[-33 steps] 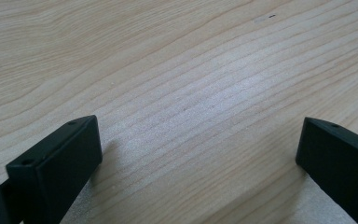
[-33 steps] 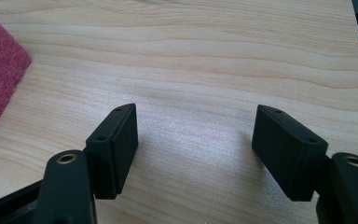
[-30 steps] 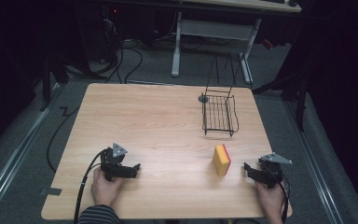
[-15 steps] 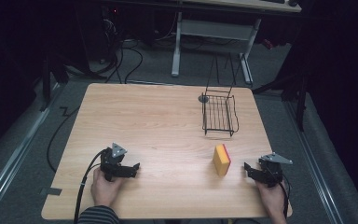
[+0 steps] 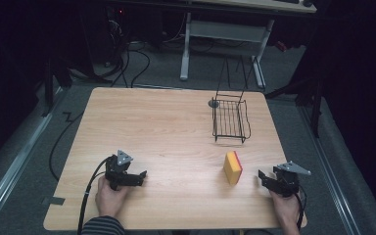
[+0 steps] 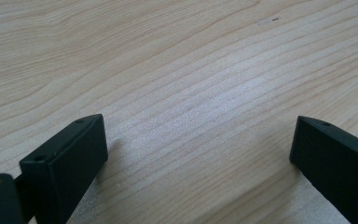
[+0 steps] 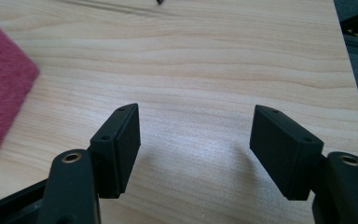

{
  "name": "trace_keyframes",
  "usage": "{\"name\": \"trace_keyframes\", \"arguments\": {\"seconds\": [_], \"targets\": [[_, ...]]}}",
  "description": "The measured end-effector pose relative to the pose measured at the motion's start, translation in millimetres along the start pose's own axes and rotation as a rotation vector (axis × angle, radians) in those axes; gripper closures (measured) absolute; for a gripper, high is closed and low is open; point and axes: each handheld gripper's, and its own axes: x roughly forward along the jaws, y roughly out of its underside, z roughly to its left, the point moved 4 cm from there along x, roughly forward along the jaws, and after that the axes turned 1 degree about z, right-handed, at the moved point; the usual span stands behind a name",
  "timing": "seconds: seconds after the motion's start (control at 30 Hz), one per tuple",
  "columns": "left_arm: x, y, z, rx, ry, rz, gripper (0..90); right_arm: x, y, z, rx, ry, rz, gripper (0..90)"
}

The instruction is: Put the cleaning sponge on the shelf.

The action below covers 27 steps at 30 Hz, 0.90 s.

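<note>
A yellow sponge with a red scouring face (image 5: 233, 167) stands on edge on the wooden table (image 5: 166, 127), right of centre near the front. Its red face (image 7: 2, 100) fills the left edge of the right gripper view. My right gripper (image 5: 266, 178) rests on the table just right of the sponge, held in a hand, open and empty, apart from the sponge. My left gripper (image 5: 139, 177) lies at the front left, also held in a hand, open with only bare wood between its jaws (image 6: 200, 140).
A black wire basket (image 5: 230, 120) stands at the back right of the table, with a small dark round object (image 5: 214, 104) beside its far left corner. Cables and desk legs (image 5: 186, 49) lie on the floor beyond the far edge.
</note>
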Motion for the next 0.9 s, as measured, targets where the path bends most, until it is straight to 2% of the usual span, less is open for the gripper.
{"name": "trace_keyframes", "arguments": {"seconds": [0.2, 0.47, 0.5, 0.6, 0.9], "targets": [[-0.1, 0.0, 0.0, 0.0, 0.0, 0.0, 4.7, -14.1, 0.6, 4.4, 0.015, -0.031, -0.029, 34.5], [-0.1, 0.0, 0.1, -0.001, -0.001, -0.001, 5.0, -37.6, 6.0, 16.1, -0.019, -0.055, -0.093, 34.8], [-0.1, 0.0, 0.1, -0.002, -0.001, -0.001, 5.1, -44.8, 8.6, 22.9, -0.028, -0.067, -0.105, 34.9], [-0.2, 0.0, 0.2, -0.001, -0.001, -0.001, 5.1, -49.8, 10.6, 28.6, -0.041, -0.078, -0.115, 34.7], [-0.2, 0.0, 0.1, -0.004, -0.002, -0.002, 5.4, -66.7, 20.0, 64.4, -0.089, -0.153, -0.128, 34.8]]}}
